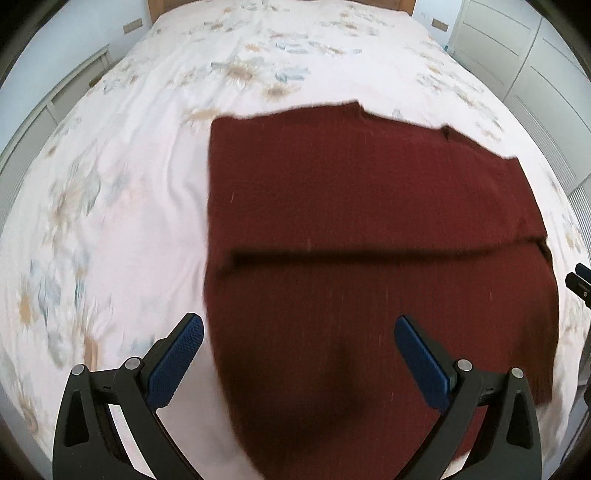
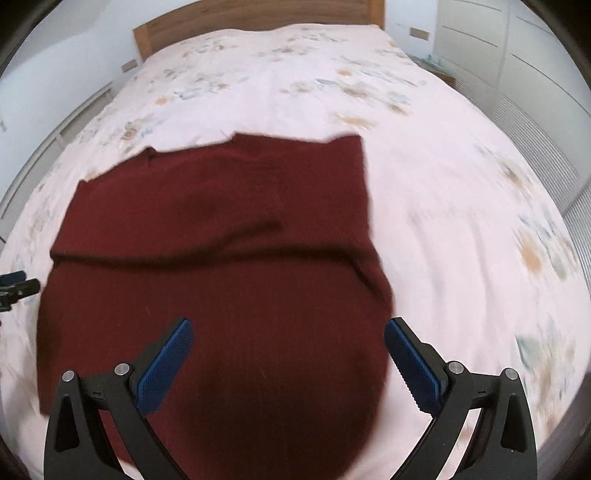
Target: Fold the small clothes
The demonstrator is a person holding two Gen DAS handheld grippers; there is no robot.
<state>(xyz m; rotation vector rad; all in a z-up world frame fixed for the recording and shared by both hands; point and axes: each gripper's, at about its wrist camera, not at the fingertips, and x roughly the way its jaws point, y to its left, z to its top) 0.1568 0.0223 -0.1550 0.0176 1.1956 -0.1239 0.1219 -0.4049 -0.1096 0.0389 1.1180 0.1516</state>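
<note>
Left wrist view: a dark red knitted garment (image 1: pixel 369 229) lies flat on a floral bedspread (image 1: pixel 122 206), 1 fold line crossing its near part. The left tool (image 1: pixel 298 345) and right tool (image 2: pixel 288 345) hover spread wide, holding nothing. A fold seems finished; next likely means gripping an edge.

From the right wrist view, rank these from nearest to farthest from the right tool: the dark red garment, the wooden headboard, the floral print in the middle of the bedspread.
Measured from the right tool, which is open:
1. Dark red garment, directly under and ahead of the tool.
2. Floral print, farther up the bedspread, past the garment's far edge.
3. Wooden headboard, at the far end of the bed.
</note>
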